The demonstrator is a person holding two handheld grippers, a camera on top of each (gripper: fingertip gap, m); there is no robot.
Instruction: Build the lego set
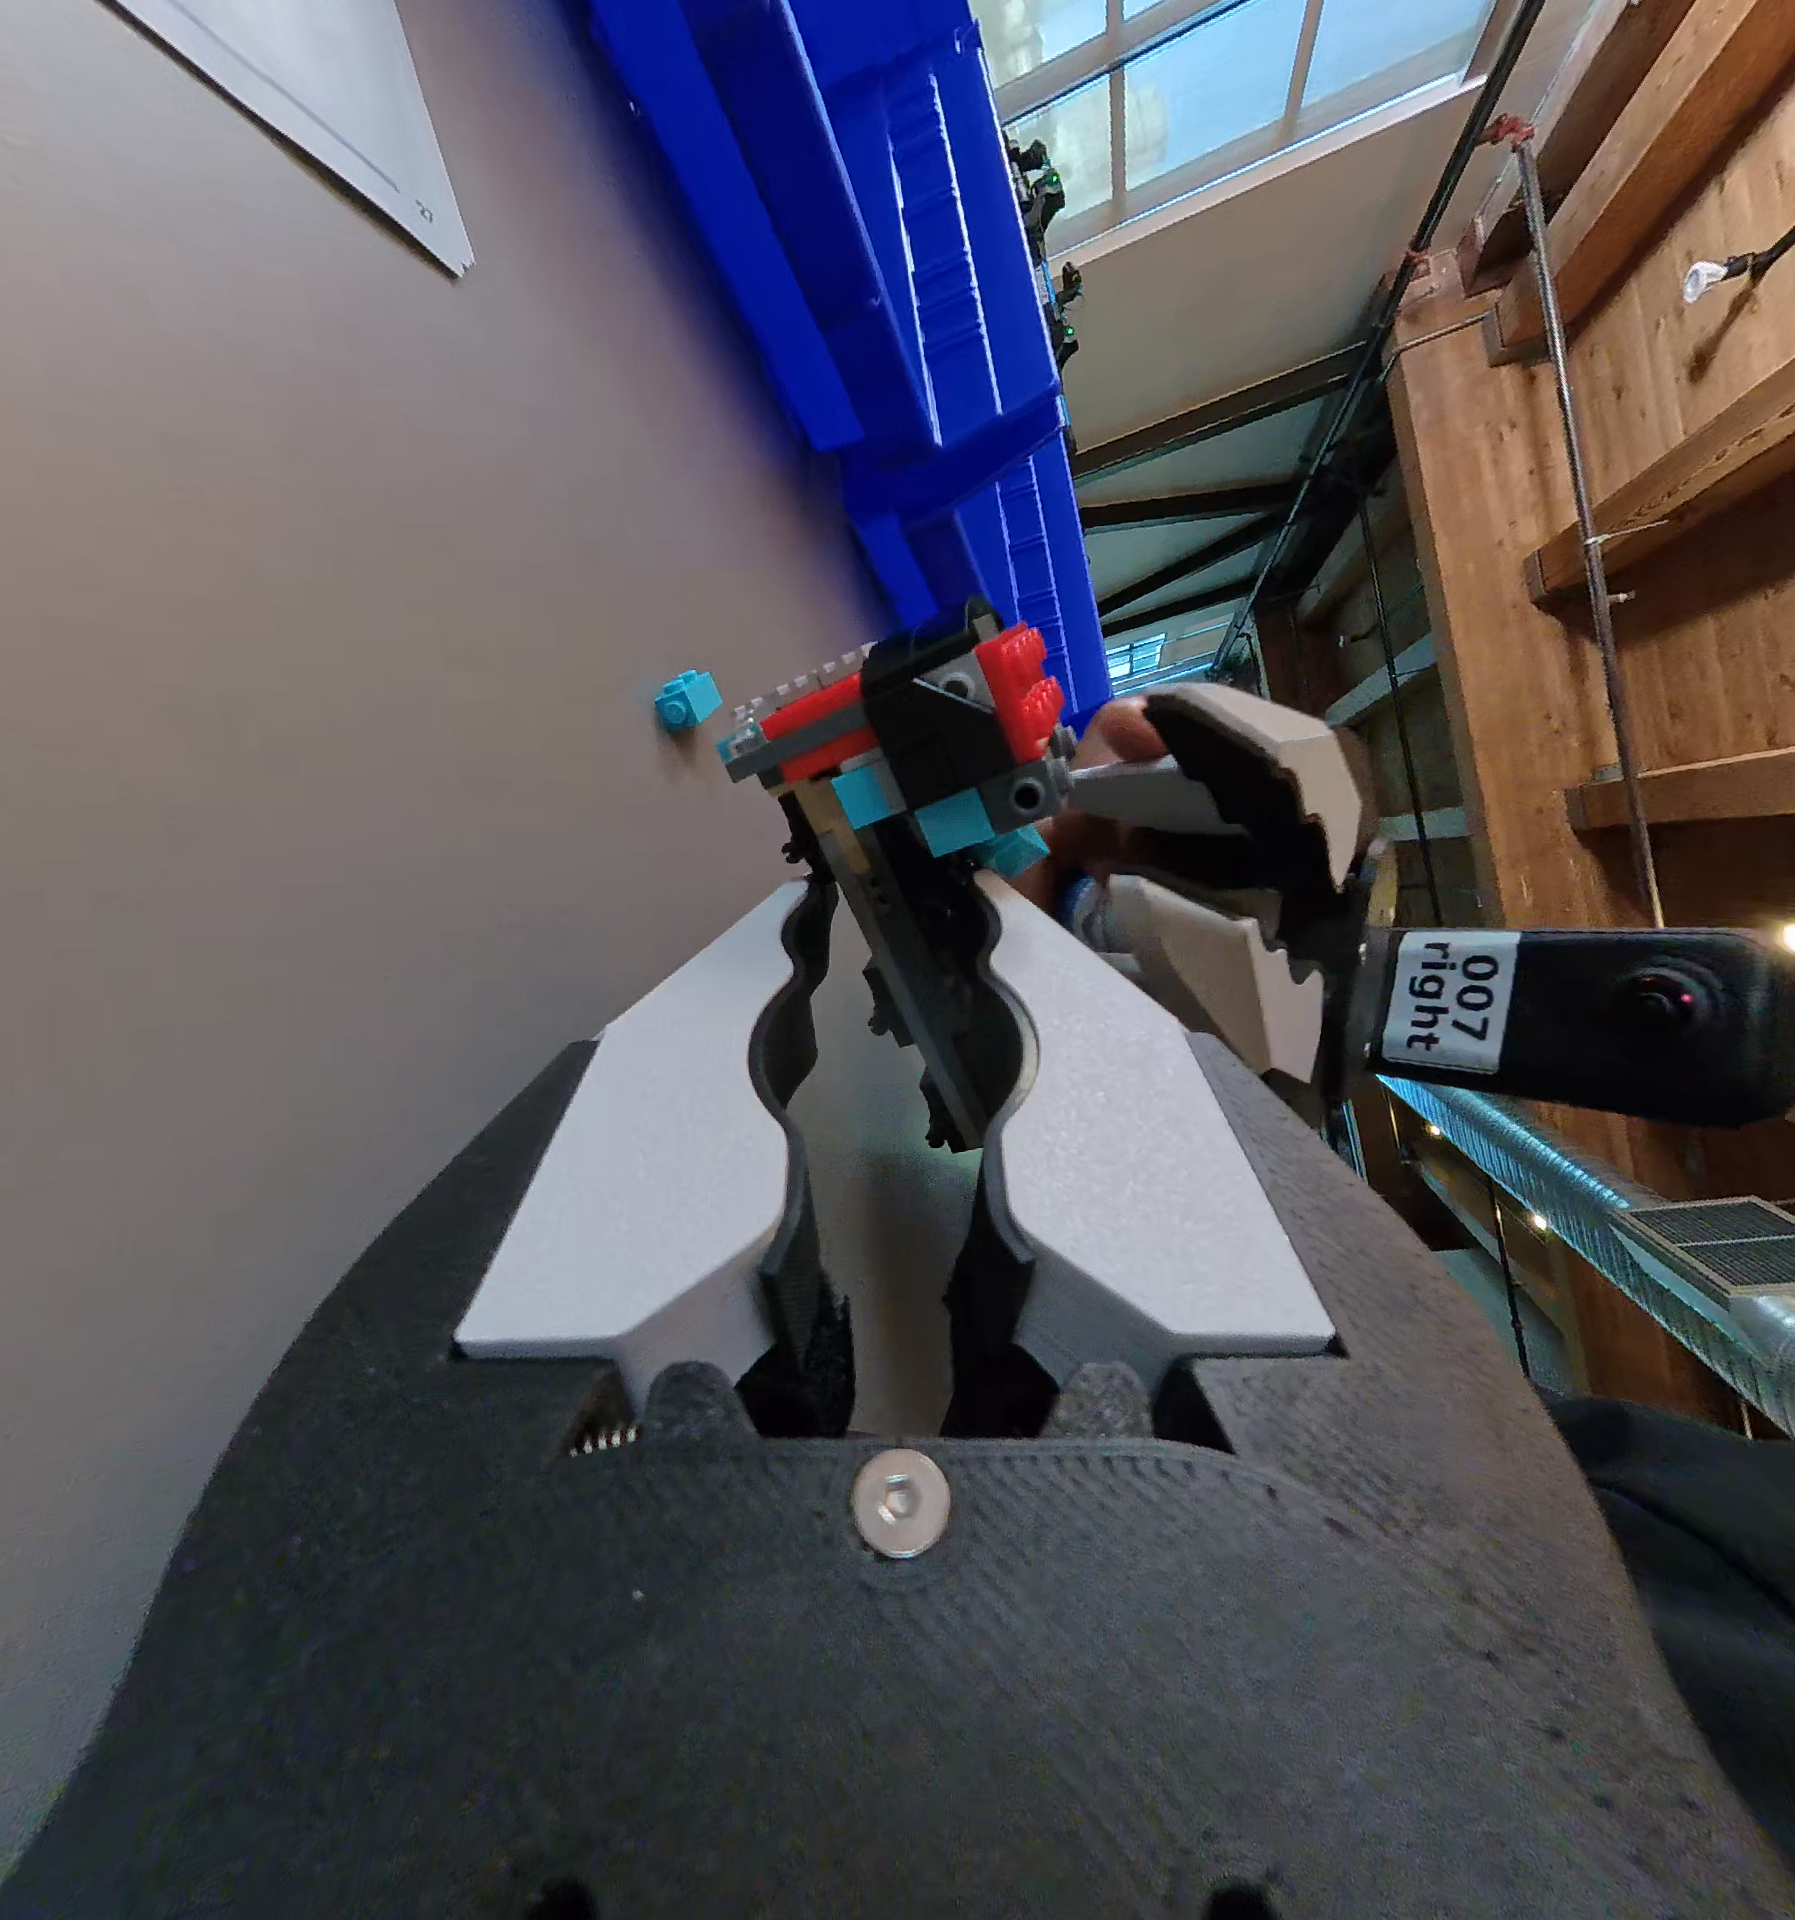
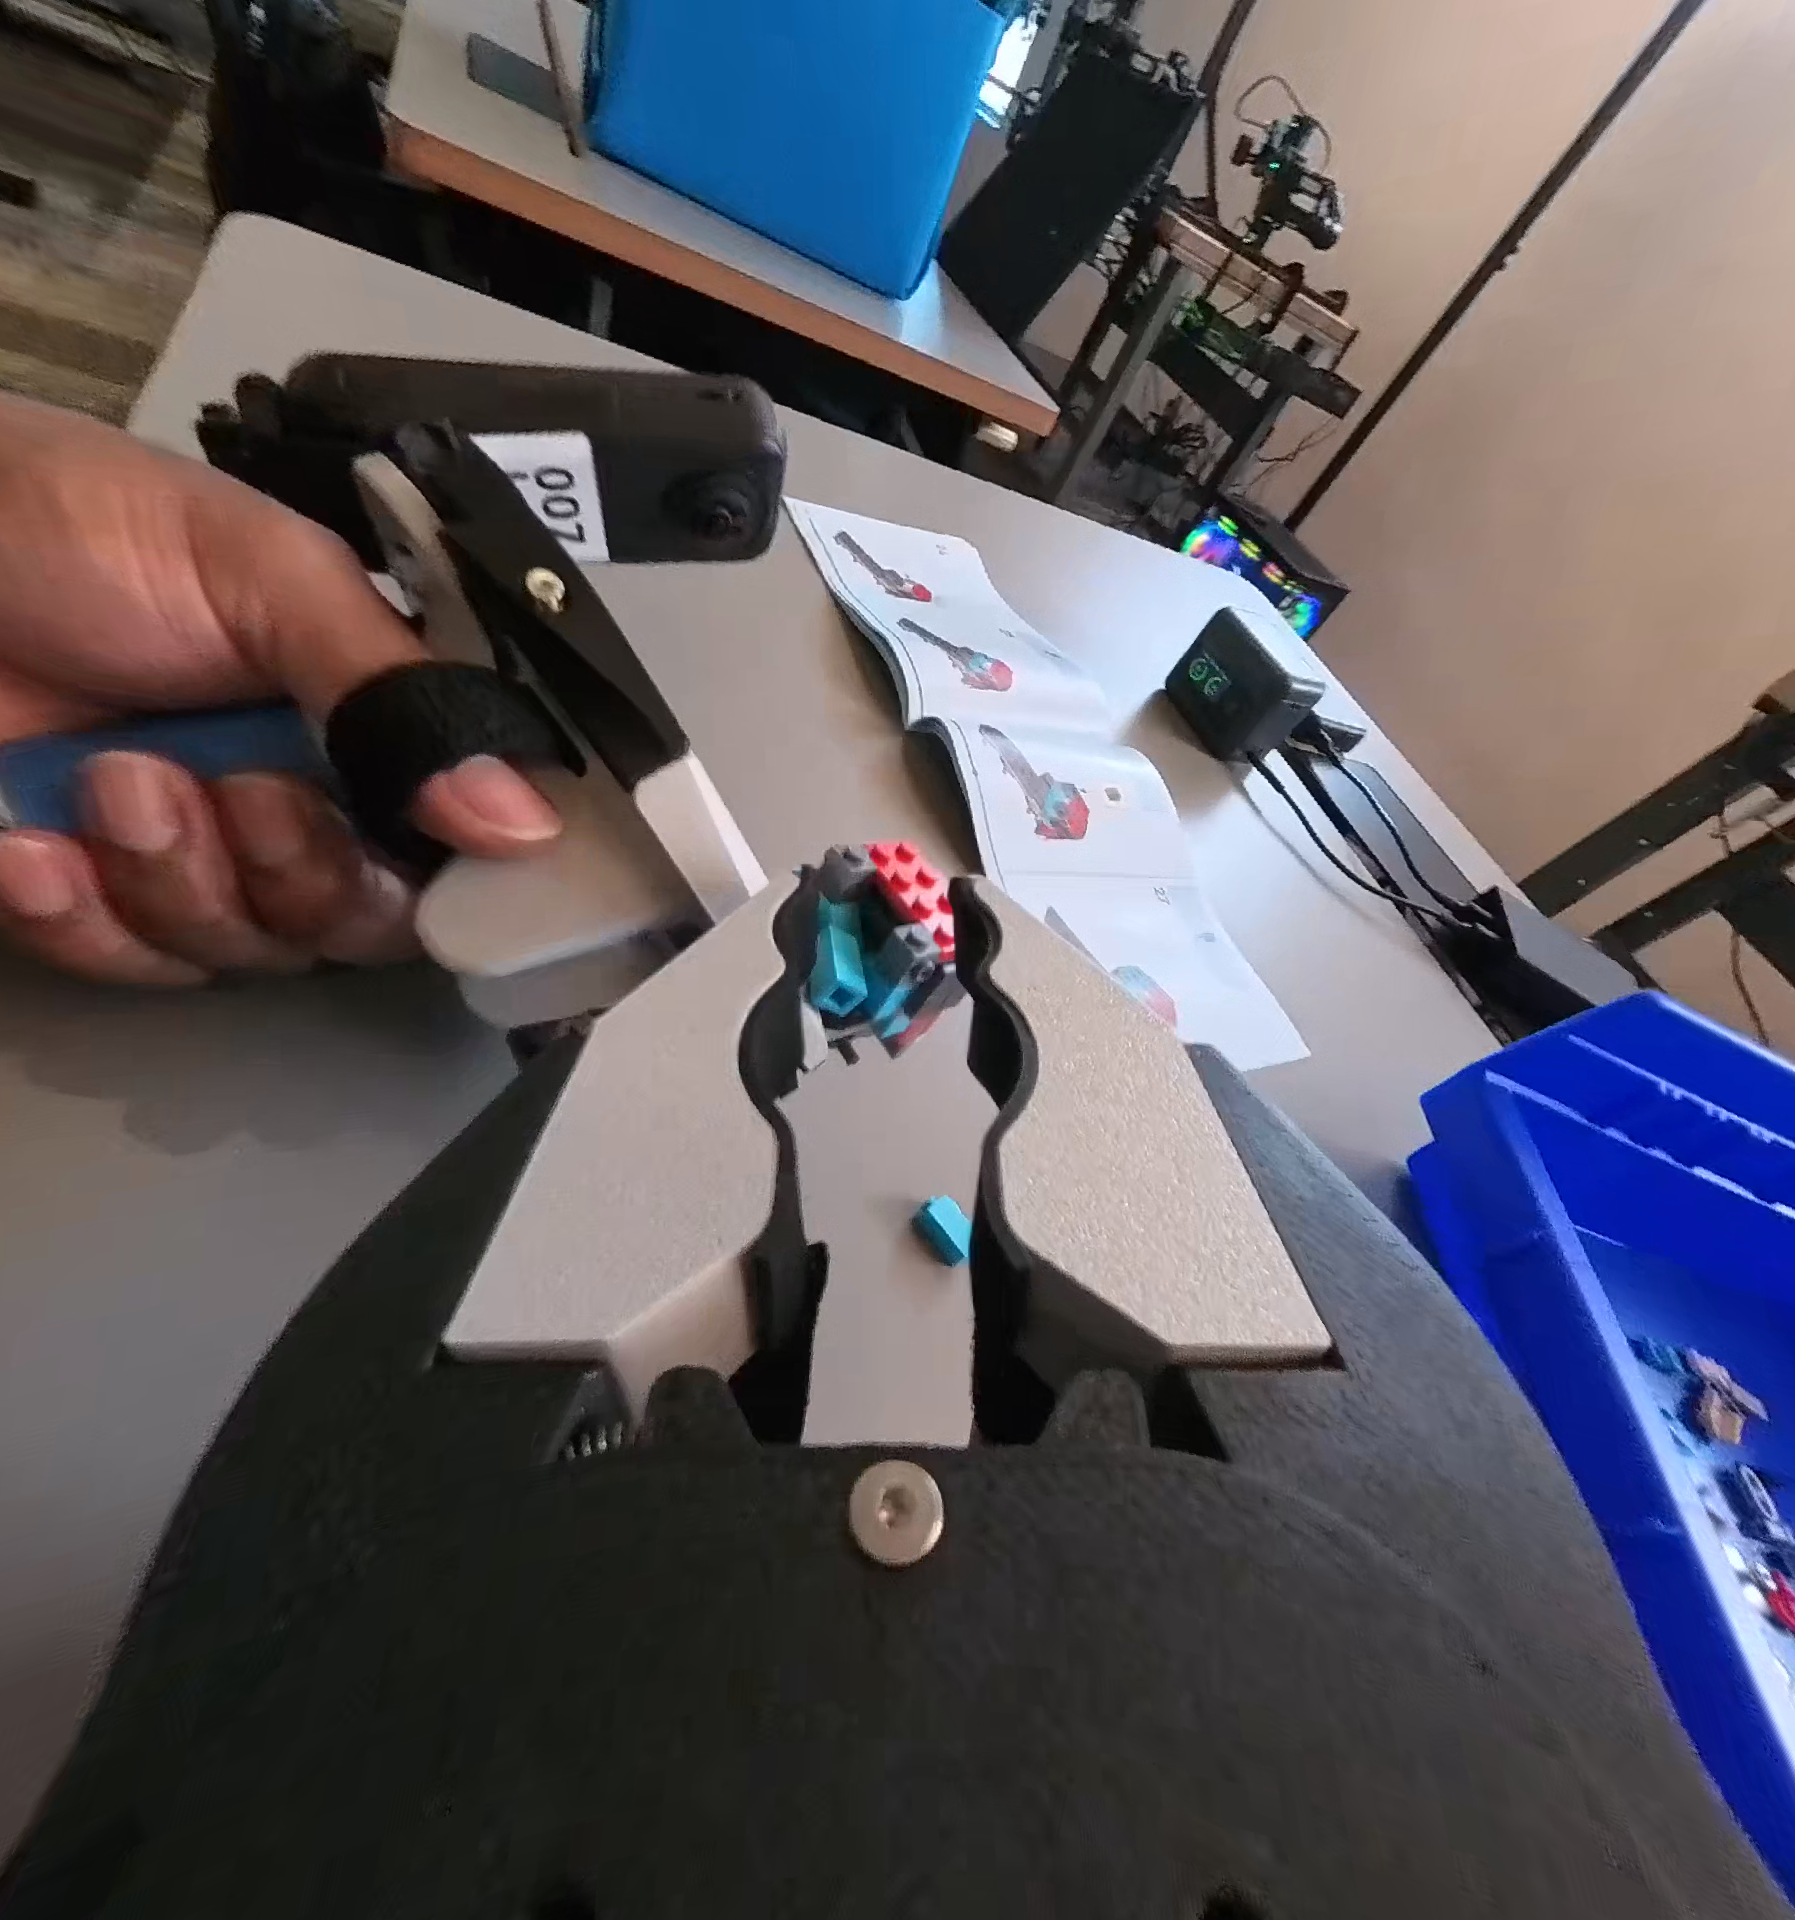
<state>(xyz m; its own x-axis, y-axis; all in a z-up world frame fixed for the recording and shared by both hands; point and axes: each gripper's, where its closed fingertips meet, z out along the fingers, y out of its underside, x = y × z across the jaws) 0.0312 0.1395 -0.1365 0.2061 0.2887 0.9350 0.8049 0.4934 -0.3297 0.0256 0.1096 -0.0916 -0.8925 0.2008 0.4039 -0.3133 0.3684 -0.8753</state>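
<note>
Currently my left gripper (image 1: 898,904) pinches the lego model (image 1: 893,748) at frame centre, above the counter (image 1: 301,727). My right gripper (image 2: 872,914) is spread around the model's end; whether it touches, I cannot tell. One loose teal brick (image 2: 943,1229) lies below.

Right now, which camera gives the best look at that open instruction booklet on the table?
The right wrist view: the instruction booklet lies open on the grey table beyond the lego model, its pictured pages facing up. The left wrist view does not show it at all, only the model, a wall and blue bins.
</note>
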